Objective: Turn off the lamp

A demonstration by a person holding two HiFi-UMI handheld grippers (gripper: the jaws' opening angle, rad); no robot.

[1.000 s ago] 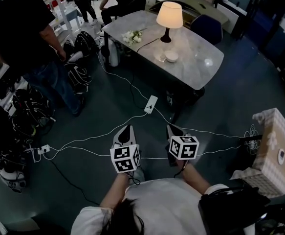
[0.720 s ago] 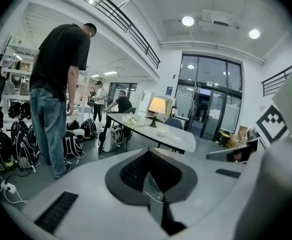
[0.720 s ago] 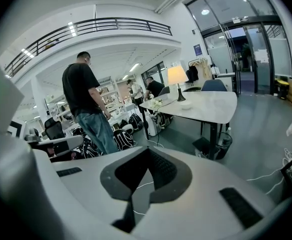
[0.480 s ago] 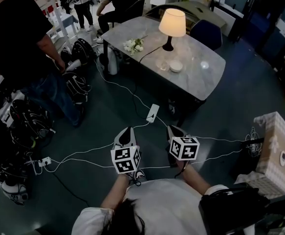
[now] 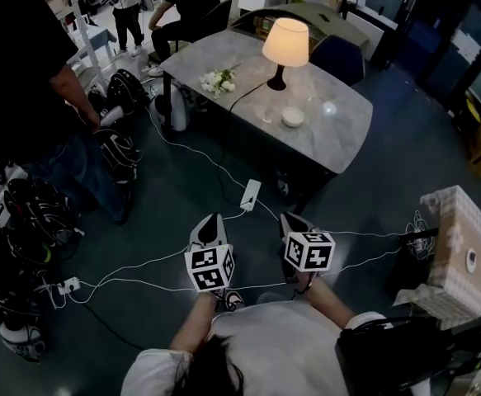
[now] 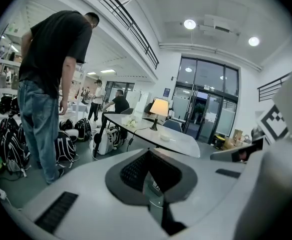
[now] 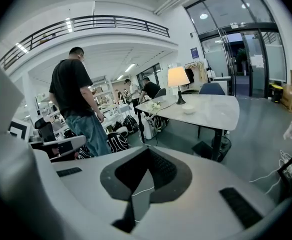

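Note:
The lamp (image 5: 285,43) is lit, with a cream shade on a dark base, and stands at the far side of a grey marble table (image 5: 339,130). Its cord runs across the tabletop. The left gripper view shows the lamp (image 6: 159,108) far ahead, and so does the right gripper view, where the lamp (image 7: 178,78) is small. My left gripper (image 5: 209,221) and right gripper (image 5: 294,220) are held side by side over the dark floor, well short of the table. Both are shut with nothing between the jaws, as seen at the left gripper (image 6: 147,151) and the right gripper (image 7: 146,149).
A person in a black shirt (image 5: 25,81) stands at the left among backpacks (image 5: 116,151). White cables and a power strip (image 5: 249,195) lie on the floor ahead. A woven box (image 5: 459,246) is at the right. A bowl (image 5: 292,118) and flowers (image 5: 218,82) sit on the table.
The table, lamp and power strip have slid lower in the head view, so both grippers have come closer to the table. Both stay shut and side by side.

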